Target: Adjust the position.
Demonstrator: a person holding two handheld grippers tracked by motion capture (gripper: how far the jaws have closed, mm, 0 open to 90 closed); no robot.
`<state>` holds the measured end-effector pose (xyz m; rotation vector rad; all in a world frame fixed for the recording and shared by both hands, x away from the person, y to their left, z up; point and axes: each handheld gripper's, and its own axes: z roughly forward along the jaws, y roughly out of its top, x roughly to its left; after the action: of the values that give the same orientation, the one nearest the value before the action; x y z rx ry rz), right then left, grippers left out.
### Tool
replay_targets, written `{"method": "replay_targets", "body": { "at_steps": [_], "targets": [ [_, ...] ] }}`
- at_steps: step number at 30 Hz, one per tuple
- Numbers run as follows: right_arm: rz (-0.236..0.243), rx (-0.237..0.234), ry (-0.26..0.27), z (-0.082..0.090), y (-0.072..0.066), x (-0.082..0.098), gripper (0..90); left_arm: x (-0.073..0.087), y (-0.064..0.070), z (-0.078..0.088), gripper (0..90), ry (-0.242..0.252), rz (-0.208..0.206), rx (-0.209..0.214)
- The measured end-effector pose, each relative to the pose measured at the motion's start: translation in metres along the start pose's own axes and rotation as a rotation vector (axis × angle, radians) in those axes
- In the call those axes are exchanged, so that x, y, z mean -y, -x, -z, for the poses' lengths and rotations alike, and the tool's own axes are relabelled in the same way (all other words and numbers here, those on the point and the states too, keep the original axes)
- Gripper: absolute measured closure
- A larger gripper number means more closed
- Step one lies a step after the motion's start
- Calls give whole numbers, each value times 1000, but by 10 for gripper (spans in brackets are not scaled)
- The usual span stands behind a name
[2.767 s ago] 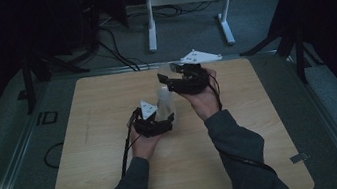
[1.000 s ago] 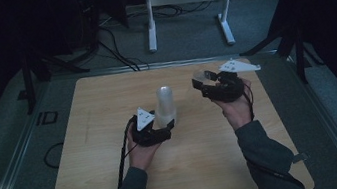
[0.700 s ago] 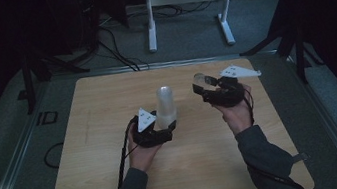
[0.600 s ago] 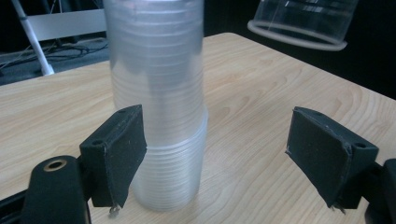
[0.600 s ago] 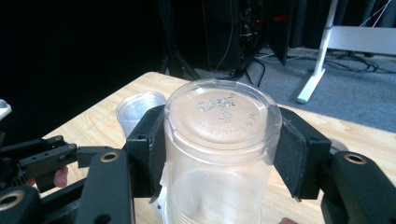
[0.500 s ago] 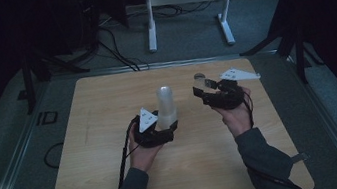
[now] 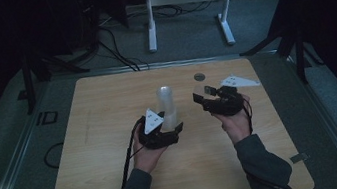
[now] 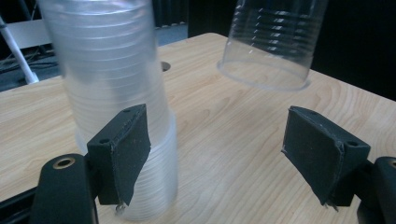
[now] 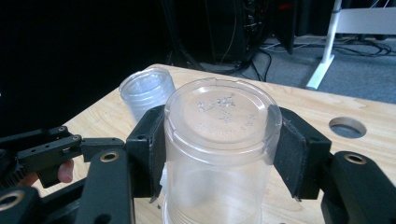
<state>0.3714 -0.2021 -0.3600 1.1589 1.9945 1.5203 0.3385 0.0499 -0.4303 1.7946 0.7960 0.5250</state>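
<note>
The clear cup (image 9: pixel 219 154) has come down and nearer the stack of cups (image 7: pixel 167 107) since a second ago. Ribbed and see-through, it hangs upside down, clamped by the right gripper (image 7: pixel 203 94), just right of the stack. The left gripper (image 8: pixel 224 158), jaws just closing, stands half wide, one pad against the stack's base on the table (image 7: pixel 97 135).
</note>
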Motion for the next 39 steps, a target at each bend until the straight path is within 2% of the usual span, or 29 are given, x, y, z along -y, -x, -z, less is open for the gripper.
{"method": "replay_targets", "body": {
  "at_steps": [3,7,11,17,31,36,39],
  "targets": [
    [-13,-5,-5,-1,0,4,408,-1,3,0,228,-2,-12,5],
    [-67,-42,2,0,4,10,409,-2,4,0,229,-2,-20,10],
    [-94,-58,0,1,6,14,408,-3,5,2,235,2,-23,13],
    [-115,-54,-4,1,7,19,408,-4,7,1,238,7,-27,24],
    [-165,-66,-23,-3,2,40,408,-9,9,0,240,3,-40,48],
    [-181,-72,-21,-3,1,43,408,-9,10,-1,261,-2,-37,59],
    [-195,-74,-22,-4,2,46,408,-9,11,-1,295,-7,-29,82]
  ]
}}
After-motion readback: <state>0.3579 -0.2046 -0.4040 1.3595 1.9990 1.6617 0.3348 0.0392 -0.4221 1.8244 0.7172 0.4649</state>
